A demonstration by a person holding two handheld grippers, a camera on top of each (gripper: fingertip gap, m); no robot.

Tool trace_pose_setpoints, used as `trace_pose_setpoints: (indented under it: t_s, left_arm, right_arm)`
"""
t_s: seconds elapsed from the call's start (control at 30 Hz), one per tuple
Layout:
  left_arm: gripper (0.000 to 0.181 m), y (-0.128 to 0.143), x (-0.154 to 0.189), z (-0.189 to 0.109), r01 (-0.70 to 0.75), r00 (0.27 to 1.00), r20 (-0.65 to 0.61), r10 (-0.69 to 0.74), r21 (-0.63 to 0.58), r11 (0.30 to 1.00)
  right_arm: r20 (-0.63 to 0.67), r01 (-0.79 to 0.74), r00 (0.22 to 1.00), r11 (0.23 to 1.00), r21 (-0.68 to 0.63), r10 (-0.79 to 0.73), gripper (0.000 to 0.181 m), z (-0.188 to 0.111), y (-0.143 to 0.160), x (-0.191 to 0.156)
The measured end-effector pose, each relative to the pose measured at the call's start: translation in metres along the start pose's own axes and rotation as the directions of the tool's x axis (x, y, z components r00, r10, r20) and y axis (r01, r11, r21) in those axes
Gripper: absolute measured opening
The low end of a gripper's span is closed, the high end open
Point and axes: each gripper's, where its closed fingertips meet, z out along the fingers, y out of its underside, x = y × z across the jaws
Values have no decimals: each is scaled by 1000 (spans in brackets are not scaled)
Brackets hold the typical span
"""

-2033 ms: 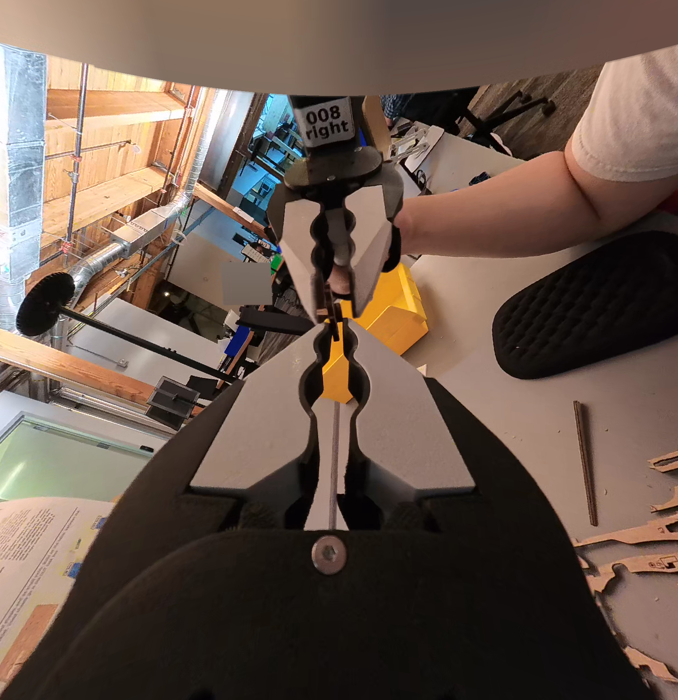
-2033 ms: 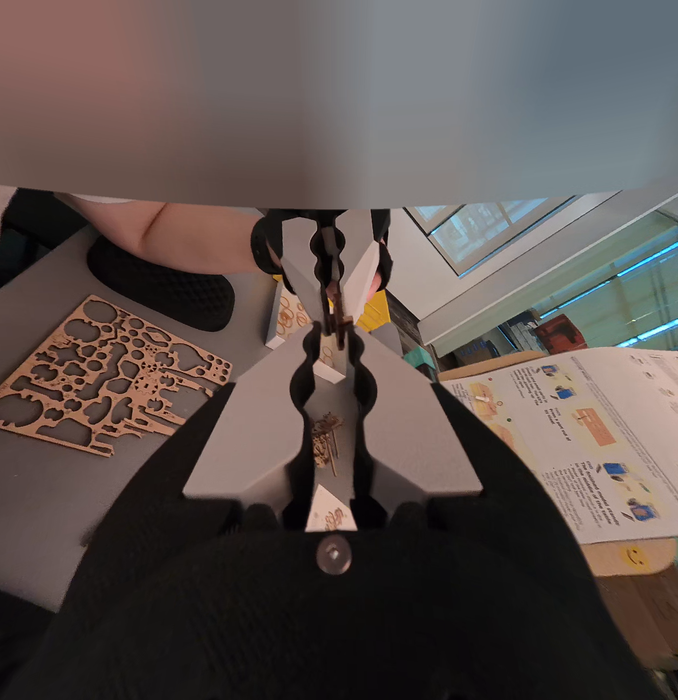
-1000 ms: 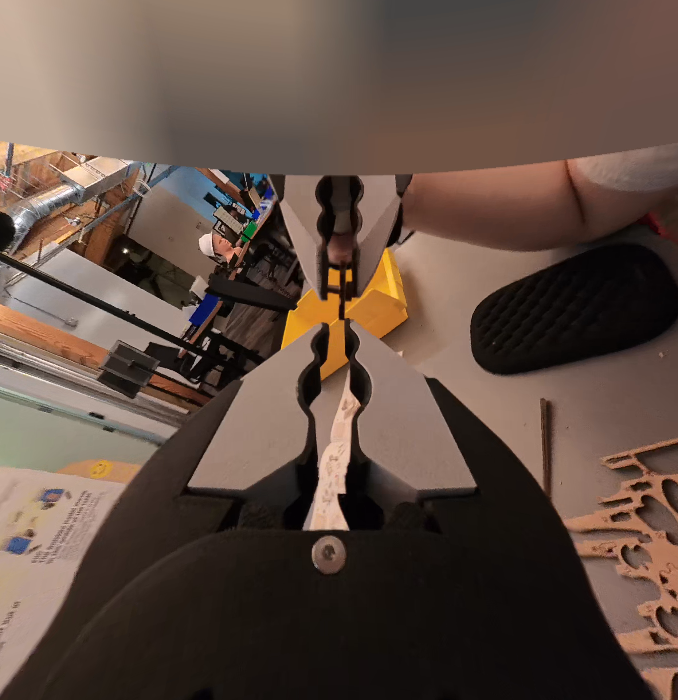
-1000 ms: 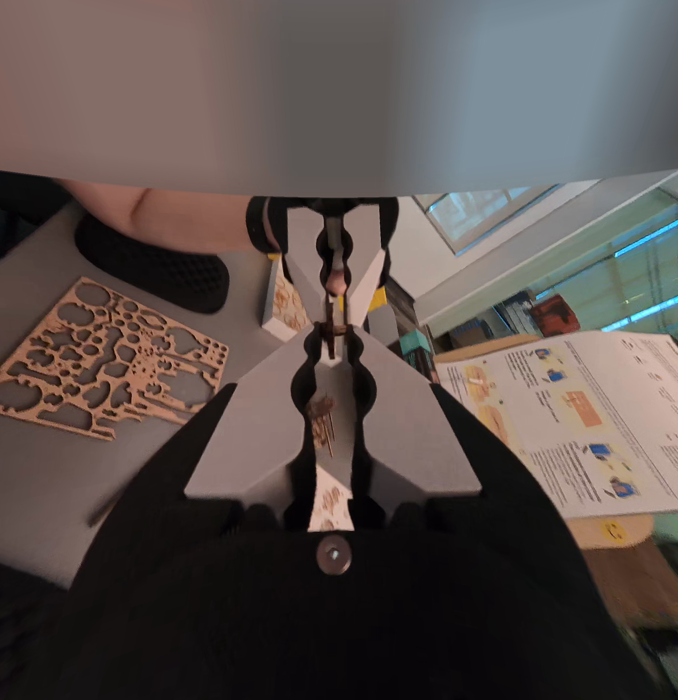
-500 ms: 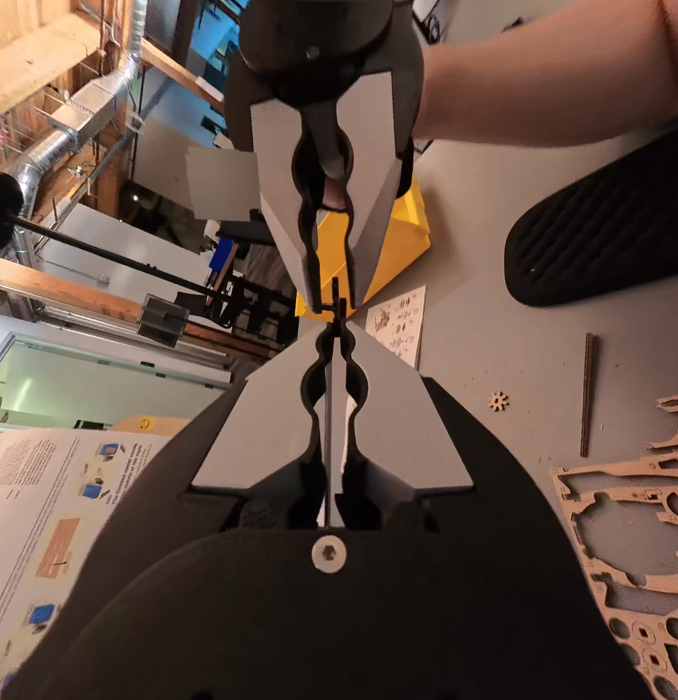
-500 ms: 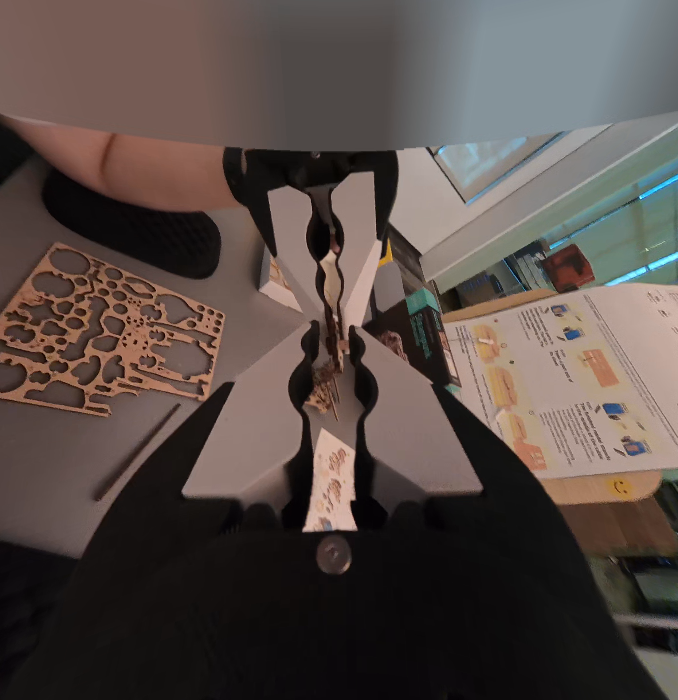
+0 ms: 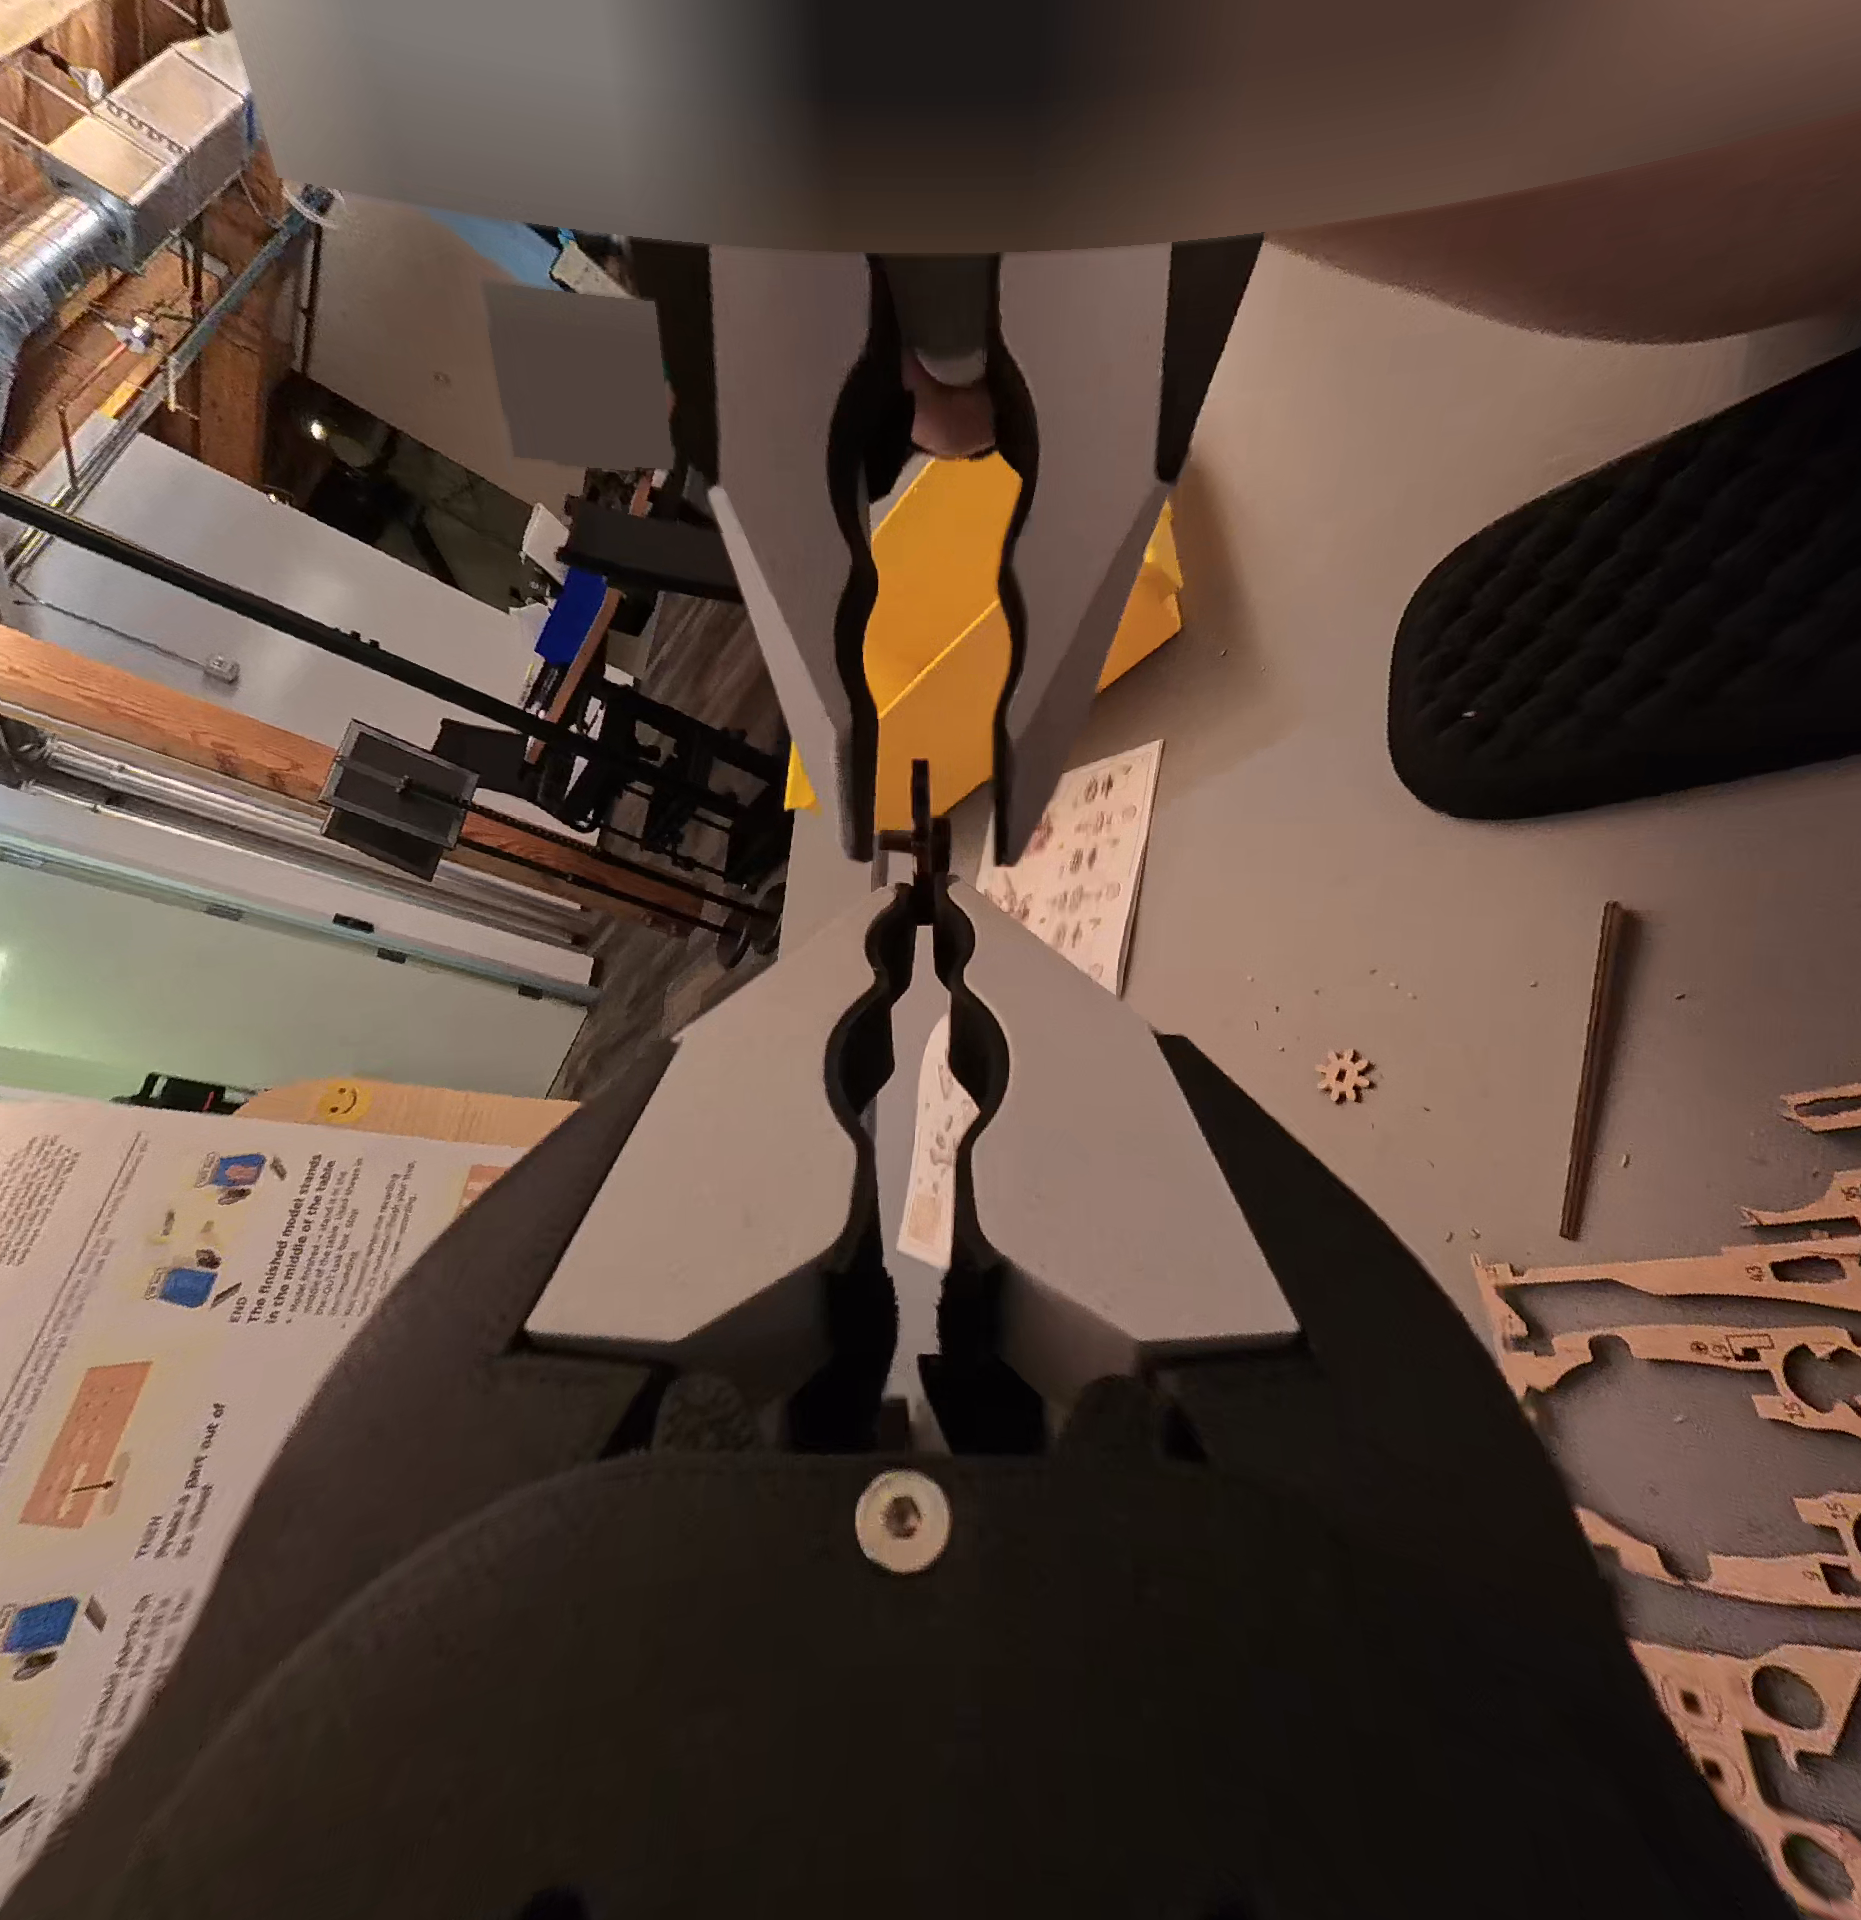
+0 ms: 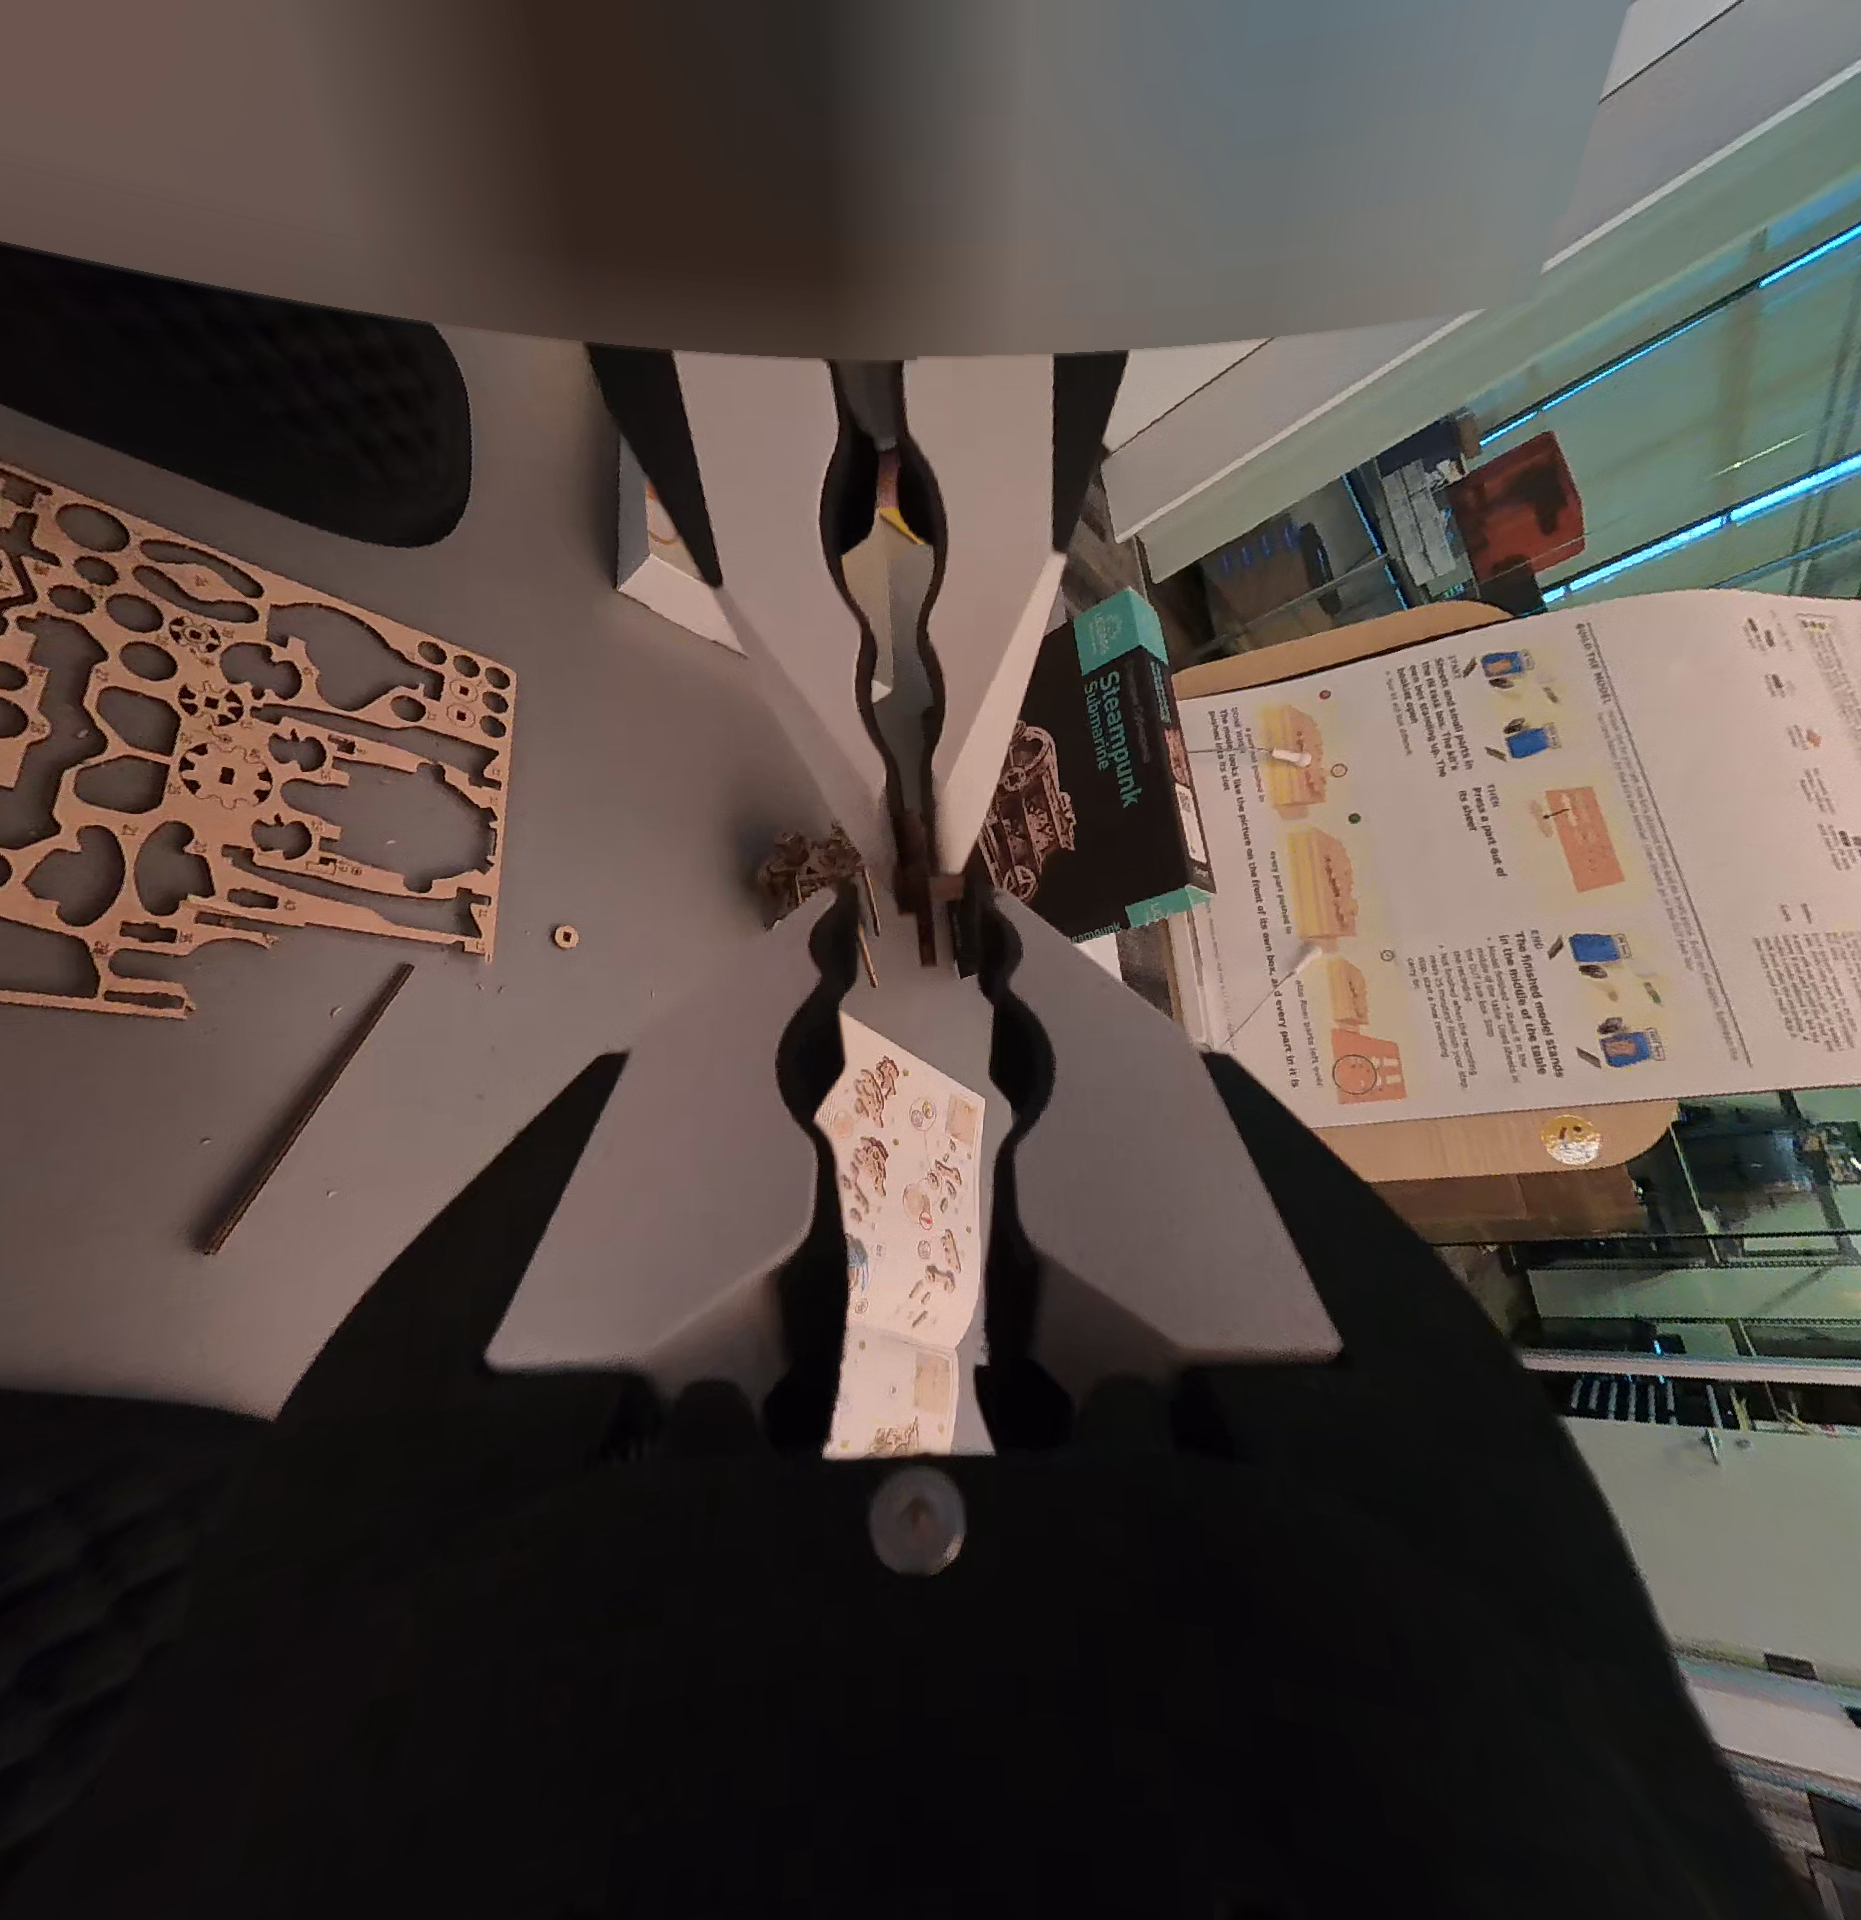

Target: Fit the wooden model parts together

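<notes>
Left wrist view: left claw pinches wooden part; right claw parted.

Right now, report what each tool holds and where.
Left tool pinches the small dark wooden part by its near end. Right tool stands open around the far end, holding nothing.

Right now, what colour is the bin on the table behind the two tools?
The bin is bright yellow. The left wrist view shows it best, seen between the fingers of the far tool.
</notes>
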Motion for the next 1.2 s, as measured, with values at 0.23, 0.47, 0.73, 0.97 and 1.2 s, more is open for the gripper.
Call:
trace_pose_setpoints:
  t_s: [0.23,0.47,0.73,0.97,1.2]
  left_arm:
    - [1,-27,-6,-16,154,988,-61,-143,253,955]
    - [23,-36,6,-18,118,991,-101,-92,297,947]
    - [11,-34,17,-16,61,992,-121,-26,293,954]
    - [10,-30,13,-11,71,995,-93,-47,282,957]
    - [10,-26,16,-6,36,997,-82,-15,265,964]
  right_arm:
    - [40,-57,998,980,190,51,0,-16,-15,6]
    - [59,11,998,992,126,-19,0,-13,-12,-6]
    - [133,5,991,990,141,-24,0,-15,-13,-17]
    - [165,-66,985,992,111,47,0,-15,-8,-16]
    - [182,-60,982,996,72,46,0,-14,-1,-19]
